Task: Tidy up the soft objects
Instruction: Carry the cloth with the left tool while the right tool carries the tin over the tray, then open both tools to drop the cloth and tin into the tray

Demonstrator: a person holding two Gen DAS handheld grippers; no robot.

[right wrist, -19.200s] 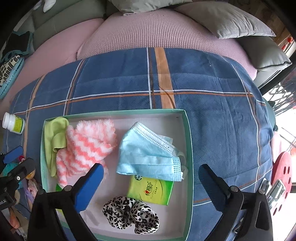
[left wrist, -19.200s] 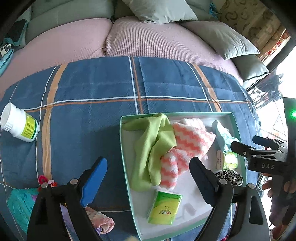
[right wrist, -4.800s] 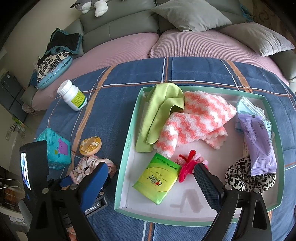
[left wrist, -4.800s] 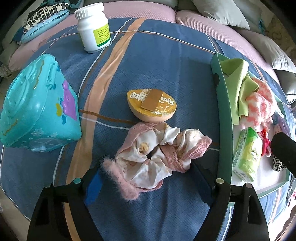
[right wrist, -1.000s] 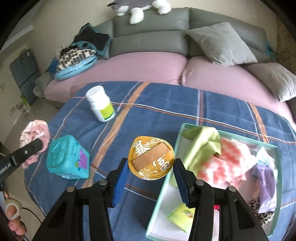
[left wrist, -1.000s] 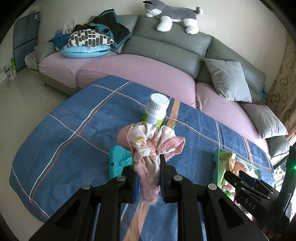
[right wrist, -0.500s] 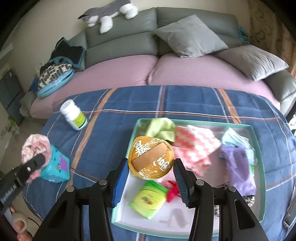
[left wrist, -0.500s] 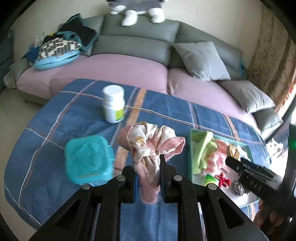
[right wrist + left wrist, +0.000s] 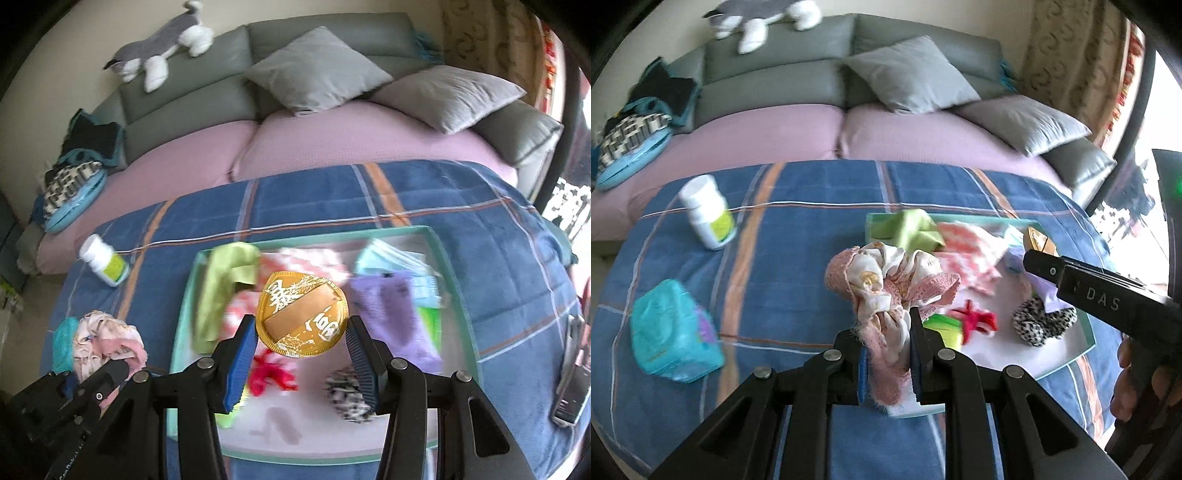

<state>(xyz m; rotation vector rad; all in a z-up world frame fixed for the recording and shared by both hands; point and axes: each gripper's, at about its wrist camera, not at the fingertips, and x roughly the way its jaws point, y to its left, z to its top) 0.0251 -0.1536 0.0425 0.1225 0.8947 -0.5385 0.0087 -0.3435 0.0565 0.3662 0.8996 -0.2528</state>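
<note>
Two grippers are in the air over a blue plaid blanket (image 9: 798,266), each clamped on something: the left gripper (image 9: 888,354) has its jaws drawn narrow on a pink and cream scrunchie (image 9: 890,280), whose ruffles bunch above the fingertips while a fuzzy pink tail hangs down between the pads; the right gripper (image 9: 301,343) holds a round gold-foil disc (image 9: 302,319) with white lettering and a tan band, gripped at its left and right edges, with its face turned up toward the camera. In the right wrist view the disc hangs over a shallow tray (image 9: 452,273) with a green rim and white floor, set on the blanket. Inside the tray, blurred, lie a lime-green cloth (image 9: 221,291) at about ten o'clock, a pink and white fuzzy cloth (image 9: 314,258) at twelve, a pale blue face mask (image 9: 395,258) at one, a lilac packet (image 9: 395,317) at three, a leopard-print scrunchie (image 9: 347,397) at five, and a red hair tie (image 9: 271,373) at seven. Off the tray, at nine o'clock from it in the left wrist view, a white pill bottle (image 9: 707,216) stands on the blanket, and a turquoise plastic box (image 9: 670,338) sits at about eight o'clock. Fingers (image 9: 1126,384) of the person's right hand show at that view's right edge, wrapped round the other tool's handle
</note>
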